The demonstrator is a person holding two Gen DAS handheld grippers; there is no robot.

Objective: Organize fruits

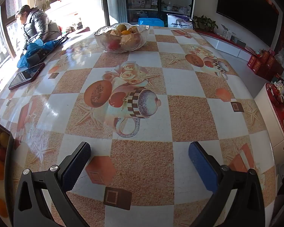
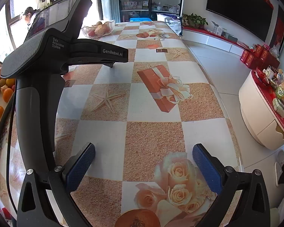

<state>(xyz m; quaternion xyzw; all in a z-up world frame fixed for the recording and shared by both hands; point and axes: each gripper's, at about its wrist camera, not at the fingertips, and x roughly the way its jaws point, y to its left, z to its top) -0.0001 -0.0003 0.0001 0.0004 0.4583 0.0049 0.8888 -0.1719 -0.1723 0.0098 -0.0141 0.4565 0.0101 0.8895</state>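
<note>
Item: my left gripper [image 1: 139, 152] and right gripper [image 2: 143, 154], jaws spread, empty. Glass bowl [image 1: 121, 37] partly filled; loose oranges [image 2: 3, 94] remain off the bench [image 1: 189, 113]. Early stage, I judge.

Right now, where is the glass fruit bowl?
The glass fruit bowl sits at the far end of the table, ahead of the open left hand-held gripper; in the right wrist view it shows far left, past the other device.

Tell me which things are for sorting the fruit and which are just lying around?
For the job:
glass fruit bowl
loose oranges
left claw
right claw

Just lying about:
tablet
blue cloth
white bag
red boxes
</note>
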